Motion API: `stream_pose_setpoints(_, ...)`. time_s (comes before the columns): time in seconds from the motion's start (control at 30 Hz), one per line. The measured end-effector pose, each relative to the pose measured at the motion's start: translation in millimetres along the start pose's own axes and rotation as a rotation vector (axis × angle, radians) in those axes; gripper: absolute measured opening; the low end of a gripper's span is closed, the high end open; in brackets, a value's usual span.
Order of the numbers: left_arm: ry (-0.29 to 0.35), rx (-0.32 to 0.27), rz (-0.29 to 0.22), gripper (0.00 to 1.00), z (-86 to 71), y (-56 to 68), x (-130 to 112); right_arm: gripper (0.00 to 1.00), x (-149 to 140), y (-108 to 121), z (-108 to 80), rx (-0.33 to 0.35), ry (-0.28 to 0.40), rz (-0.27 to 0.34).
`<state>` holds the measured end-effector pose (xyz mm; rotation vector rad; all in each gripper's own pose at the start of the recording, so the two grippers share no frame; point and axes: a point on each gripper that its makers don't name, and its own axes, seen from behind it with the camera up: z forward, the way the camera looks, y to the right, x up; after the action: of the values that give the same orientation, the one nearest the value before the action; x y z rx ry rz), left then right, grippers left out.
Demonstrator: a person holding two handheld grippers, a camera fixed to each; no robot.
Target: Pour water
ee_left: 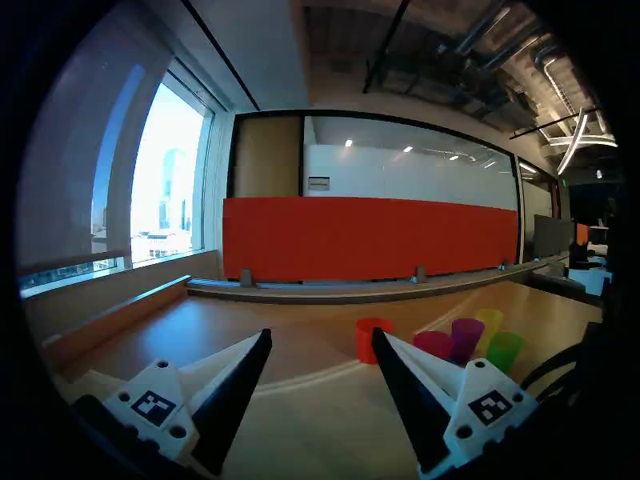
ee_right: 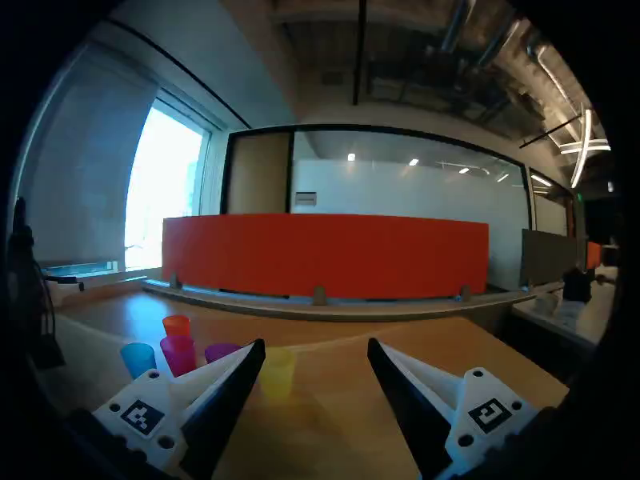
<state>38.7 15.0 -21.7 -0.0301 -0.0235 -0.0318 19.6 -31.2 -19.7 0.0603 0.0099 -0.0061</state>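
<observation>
Several coloured plastic cups stand in a group on the wooden table. In the left gripper view I see a red cup [ee_left: 370, 338], a magenta cup [ee_left: 433, 343], a purple cup [ee_left: 466, 337], a yellow cup [ee_left: 489, 322] and a green cup [ee_left: 504, 350], all beyond my left gripper [ee_left: 320, 346], which is open and holds nothing. In the right gripper view an orange-red cup [ee_right: 176, 325], a blue cup [ee_right: 138, 358], a magenta cup [ee_right: 178, 353], a purple cup [ee_right: 220, 351] and a yellow cup [ee_right: 277, 371] stand ahead-left of my right gripper [ee_right: 316, 354], open and empty.
The wooden table [ee_left: 320, 400] runs back to an orange partition panel [ee_left: 368, 238] with a glass wall above it. A bright window [ee_left: 164, 188] with a low sill lies at the left. Another desk with objects [ee_right: 572, 300] stands at the far right.
</observation>
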Motion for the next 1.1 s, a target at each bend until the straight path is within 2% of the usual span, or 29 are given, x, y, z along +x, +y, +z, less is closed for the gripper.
stream_pose_setpoints(0.4, 0.013, 0.057, 0.019, 0.93, -5.0, -10.0, -8, 0.99, -3, 21, -3.0, -0.067, 0.001, 0.074)
stream_pose_setpoints(0.6, 0.013, 0.082, 0.028, 0.93, -7.9, -13.4, -15, 0.99, -8, 20, -2.4, -0.075, -0.016, 0.062)
stream_pose_setpoints(0.8, 0.033, 0.107, 0.038, 0.93, -11.4, -15.7, -13, 0.99, -10, 17, 0.0, -0.078, -0.028, 0.045)
stream_pose_setpoints(1.1, 0.052, 0.107, 0.026, 0.93, -10.0, -14.6, -14, 0.99, -4, 18, 1.7, -0.089, -0.029, 0.047)
